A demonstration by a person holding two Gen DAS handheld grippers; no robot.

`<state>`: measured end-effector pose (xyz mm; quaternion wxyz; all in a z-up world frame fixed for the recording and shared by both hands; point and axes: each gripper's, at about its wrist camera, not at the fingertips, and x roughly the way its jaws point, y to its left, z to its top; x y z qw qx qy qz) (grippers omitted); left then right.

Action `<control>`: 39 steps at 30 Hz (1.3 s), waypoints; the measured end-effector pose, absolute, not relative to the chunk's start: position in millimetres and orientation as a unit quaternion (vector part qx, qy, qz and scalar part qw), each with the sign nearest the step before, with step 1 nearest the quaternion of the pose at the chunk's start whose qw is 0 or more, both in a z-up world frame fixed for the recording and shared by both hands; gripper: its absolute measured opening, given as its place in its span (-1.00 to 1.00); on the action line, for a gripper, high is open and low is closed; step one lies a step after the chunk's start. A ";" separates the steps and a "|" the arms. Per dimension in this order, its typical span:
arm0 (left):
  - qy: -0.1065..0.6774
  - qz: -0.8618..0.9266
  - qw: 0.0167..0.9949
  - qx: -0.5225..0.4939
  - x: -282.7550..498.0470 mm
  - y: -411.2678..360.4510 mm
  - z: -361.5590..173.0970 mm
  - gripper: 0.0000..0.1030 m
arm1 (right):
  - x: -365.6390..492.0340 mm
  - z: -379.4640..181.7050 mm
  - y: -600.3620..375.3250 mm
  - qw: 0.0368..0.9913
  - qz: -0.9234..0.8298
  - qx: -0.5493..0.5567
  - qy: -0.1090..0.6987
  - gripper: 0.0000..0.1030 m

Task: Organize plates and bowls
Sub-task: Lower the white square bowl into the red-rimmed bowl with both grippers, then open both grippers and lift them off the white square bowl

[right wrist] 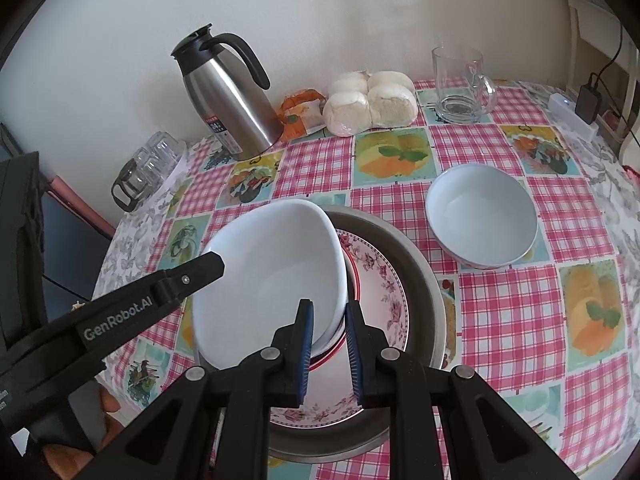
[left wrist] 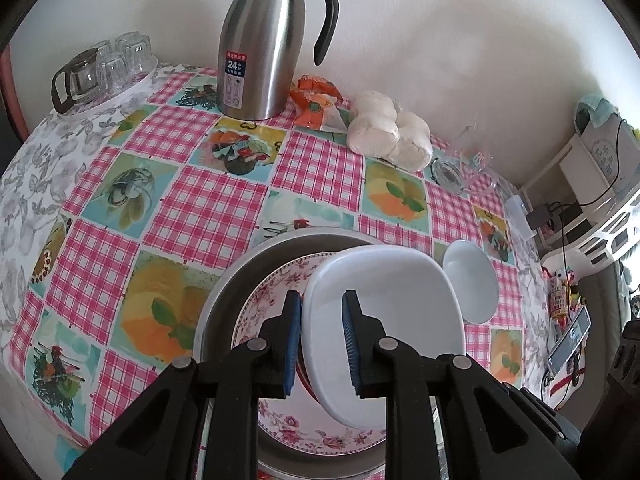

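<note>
Both hand-held grippers hold the same white dish (left wrist: 384, 312), one on each side. The left hand-held gripper (left wrist: 322, 344) pinches the dish's left rim between its blue pads, one pad outside and one inside. The right hand-held gripper (right wrist: 329, 350) pinches the right rim the same way. Both sets of jaws are almost closed, tight on the thin rim. The dish is a rounded, egg-like shape. Its long way runs from near the grippers out toward the wall, and it is tilted, with its left side higher than its right. It sits above a flowered plate (right wrist: 384, 280), which lies in a big metal pan (right wrist: 420, 264) on the desk (right wrist: 500, 304). A red-rimmed piece peeks out just under the dish on the right. A white bowl (right wrist: 482, 220) stands upright on the desk to the right of the pan, apart from it. There is open cloth between the pan and the things by the wall: a steel jug (right wrist: 232, 100), buns (right wrist: 370, 102), a glass mug (right wrist: 460, 84) and small glasses (left wrist: 120, 60).
</note>
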<state>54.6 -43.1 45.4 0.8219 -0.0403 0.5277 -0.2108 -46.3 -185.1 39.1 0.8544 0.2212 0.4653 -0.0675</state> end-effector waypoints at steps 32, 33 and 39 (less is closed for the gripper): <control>0.443 -0.161 0.882 -0.013 35.7 -58.7 73.3 0.81 | -77.3 50.8 -247.4 0.863 -0.151 0.235 0.422 0.64; 0.439 -0.160 0.884 -0.011 34.0 -60.8 73.9 0.81 | -78.2 49.9 -249.2 0.862 -0.153 0.235 0.423 0.65; 0.426 -0.175 0.888 0.006 24.6 -82.1 74.6 0.82 | -88.9 43.5 -269.7 0.856 -0.171 0.245 0.422 0.88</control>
